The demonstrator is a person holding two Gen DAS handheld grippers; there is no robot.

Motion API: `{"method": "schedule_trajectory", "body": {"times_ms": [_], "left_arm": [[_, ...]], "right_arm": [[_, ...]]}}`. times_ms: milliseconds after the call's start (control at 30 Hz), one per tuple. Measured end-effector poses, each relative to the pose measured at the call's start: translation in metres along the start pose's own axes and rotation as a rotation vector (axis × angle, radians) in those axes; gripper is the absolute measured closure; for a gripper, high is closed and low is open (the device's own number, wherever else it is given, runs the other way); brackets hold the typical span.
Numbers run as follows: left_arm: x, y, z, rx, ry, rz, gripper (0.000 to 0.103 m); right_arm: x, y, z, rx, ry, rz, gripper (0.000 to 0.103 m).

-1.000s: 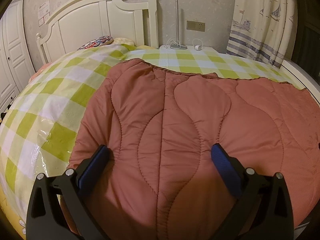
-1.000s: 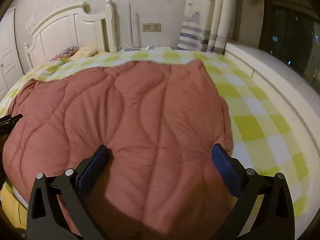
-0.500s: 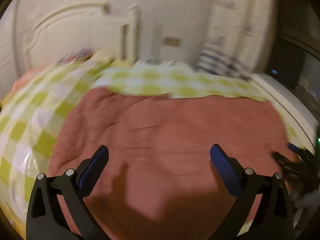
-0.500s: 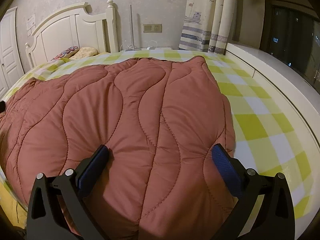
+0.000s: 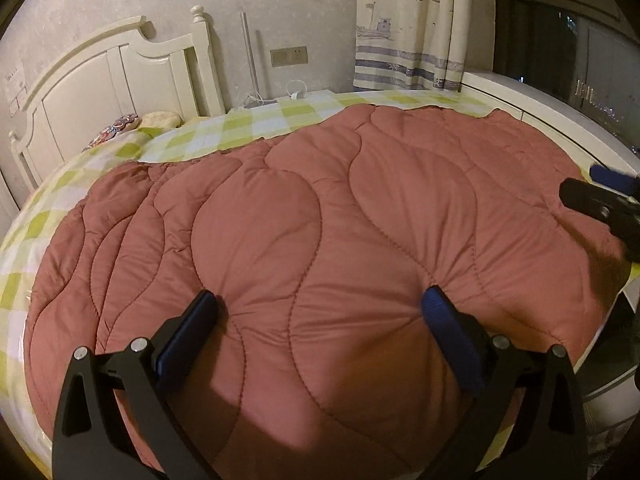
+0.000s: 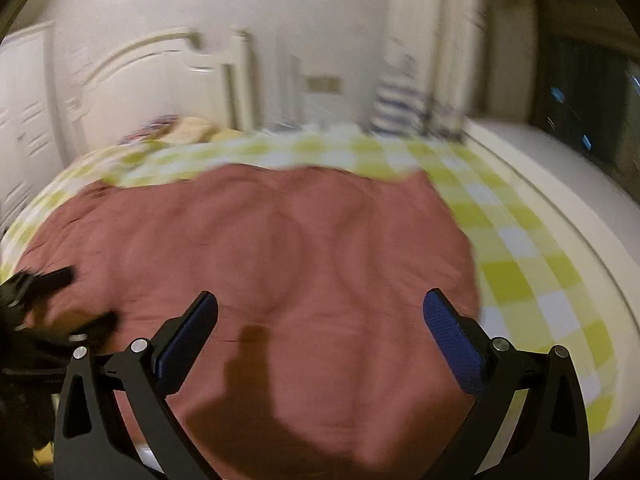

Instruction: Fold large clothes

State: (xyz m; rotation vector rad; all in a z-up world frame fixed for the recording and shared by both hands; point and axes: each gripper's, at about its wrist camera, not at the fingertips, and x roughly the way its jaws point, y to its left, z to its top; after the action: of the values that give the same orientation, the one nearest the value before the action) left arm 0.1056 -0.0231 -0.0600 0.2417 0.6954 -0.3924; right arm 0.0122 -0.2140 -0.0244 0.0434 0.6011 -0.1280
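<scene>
A large rust-red quilted garment (image 5: 320, 248) lies spread flat across the bed, and it fills most of the right wrist view (image 6: 280, 264) too, blurred there. My left gripper (image 5: 320, 312) is open, its blue pads (image 5: 448, 328) pressing into the near edge of the fabric, which puckers around them. My right gripper (image 6: 320, 316) is open over the near edge of the garment, nothing between its fingers. The right gripper (image 5: 600, 200) also shows at the right edge of the left wrist view. The left gripper (image 6: 36, 284) shows blurred at the left of the right wrist view.
A yellow-green checked bedsheet (image 5: 256, 128) covers the bed, with a white headboard (image 5: 120, 72) and pillows (image 5: 132, 124) at the far left. A striped curtain (image 5: 408, 32) hangs at the back. A white ledge (image 6: 560, 184) runs along the bed's right side below a dark window.
The left wrist camera swung right and settled with its pads sunk into the fabric's near edge. The right wrist camera is now moving, its picture blurred, and the left gripper has come into its view.
</scene>
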Motion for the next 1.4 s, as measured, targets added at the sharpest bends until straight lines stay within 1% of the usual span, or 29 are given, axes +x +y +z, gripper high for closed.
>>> {"method": "schedule_trajectory", "body": {"times_ms": [67, 100, 133, 167, 233, 267, 333, 367, 400, 433, 467, 500, 533, 567, 633, 667, 733, 767, 800, 833, 867, 933, 1033, 1100, 1133, 1233, 1300, 1400], "left_arm": [[0.0, 0.0, 0.0, -0.002, 0.001, -0.006, 0.002], [0.0, -0.002, 0.0, -0.002, 0.0, -0.007, 0.002], [0.0, -0.002, 0.0, -0.001, -0.001, -0.005, 0.002], [0.0, -0.003, -0.001, 0.001, -0.002, -0.002, 0.002], [0.0, -0.004, -0.002, 0.004, -0.007, -0.001, 0.002], [0.0, -0.004, -0.002, 0.005, -0.008, -0.002, 0.002], [0.0, -0.004, -0.002, -0.001, -0.004, -0.008, 0.002], [-0.003, 0.0, -0.001, -0.017, -0.001, -0.03, 0.002], [-0.007, 0.004, 0.0, -0.031, -0.005, -0.046, 0.002], [-0.011, 0.01, 0.002, -0.048, -0.017, -0.047, 0.002], [-0.016, 0.019, 0.004, -0.067, -0.038, -0.024, 0.002], [-0.023, 0.033, 0.006, -0.1, -0.073, 0.016, 0.002], [-0.027, 0.048, 0.008, -0.136, -0.097, 0.039, 0.002], [-0.029, 0.06, 0.009, -0.167, -0.108, 0.054, 0.002], [-0.025, 0.095, 0.01, -0.26, -0.103, 0.111, 0.002], [-0.021, 0.111, 0.009, -0.299, -0.091, 0.136, 0.002], [-0.001, 0.145, 0.001, -0.388, -0.032, 0.182, 0.002], [0.008, 0.156, -0.002, -0.41, 0.002, 0.196, 0.002], [0.025, 0.169, -0.011, -0.441, 0.061, 0.174, 0.002], [0.033, 0.177, -0.017, -0.473, 0.083, 0.123, 0.002], [0.034, 0.182, -0.018, -0.498, 0.084, 0.098, 0.002], [0.036, 0.182, -0.018, -0.481, 0.091, 0.111, 0.002], [0.038, 0.179, -0.018, -0.462, 0.093, 0.13, 0.002], [0.038, 0.179, -0.019, -0.467, 0.093, 0.124, 0.002], [0.039, 0.178, -0.019, -0.465, 0.092, 0.125, 0.002], [0.037, 0.18, -0.02, -0.465, 0.091, 0.125, 0.002], [0.037, 0.179, -0.02, -0.465, 0.091, 0.126, 0.002], [0.037, 0.179, -0.021, -0.464, 0.092, 0.127, 0.002]], "right_arm": [[0.004, 0.022, -0.001, -0.095, 0.012, -0.003, 0.005], [0.014, 0.032, -0.006, -0.14, 0.048, -0.016, 0.005], [0.026, 0.035, -0.012, -0.154, 0.091, -0.02, 0.005], [0.032, 0.033, -0.016, -0.141, 0.1, -0.013, 0.004], [0.039, 0.018, -0.022, -0.07, 0.079, 0.061, 0.004], [0.039, 0.016, -0.022, -0.068, 0.079, 0.071, 0.005], [0.035, 0.013, -0.017, -0.085, 0.09, 0.057, 0.005], [0.032, 0.01, -0.015, -0.086, 0.089, 0.047, 0.005], [0.026, 0.002, -0.013, -0.075, 0.081, 0.022, 0.005], [0.02, -0.009, -0.013, -0.053, 0.073, -0.005, 0.005], [0.016, -0.021, -0.013, -0.024, 0.067, -0.025, 0.005], [0.01, -0.041, -0.014, 0.033, 0.057, -0.042, 0.005], [0.003, -0.056, -0.016, 0.089, 0.046, -0.044, 0.005], [-0.002, -0.074, -0.02, 0.152, 0.031, -0.03, 0.005], [-0.02, -0.112, -0.037, 0.312, -0.008, 0.06, 0.005], [-0.024, -0.121, -0.044, 0.355, -0.013, 0.093, 0.005], [-0.031, -0.136, -0.063, 0.44, -0.006, 0.204, 0.006], [-0.033, -0.138, -0.071, 0.463, 0.003, 0.253, 0.009], [-0.032, -0.137, -0.079, 0.483, 0.024, 0.307, 0.011], [-0.03, -0.133, -0.085, 0.494, 0.049, 0.347, 0.014], [-0.031, -0.129, -0.091, 0.498, 0.07, 0.369, 0.016], [-0.023, -0.113, -0.096, 0.492, 0.123, 0.426, 0.019], [-0.019, -0.087, -0.09, 0.447, 0.13, 0.478, 0.019], [-0.018, -0.075, -0.086, 0.423, 0.129, 0.501, 0.019], [-0.015, -0.07, -0.084, 0.419, 0.145, 0.514, 0.019], [-0.003, -0.06, -0.086, 0.451, 0.179, 0.532, 0.019], [-0.006, -0.057, -0.085, 0.46, 0.164, 0.521, 0.019], [0.0, -0.059, -0.079, 0.51, 0.161, 0.493, 0.019]]}}
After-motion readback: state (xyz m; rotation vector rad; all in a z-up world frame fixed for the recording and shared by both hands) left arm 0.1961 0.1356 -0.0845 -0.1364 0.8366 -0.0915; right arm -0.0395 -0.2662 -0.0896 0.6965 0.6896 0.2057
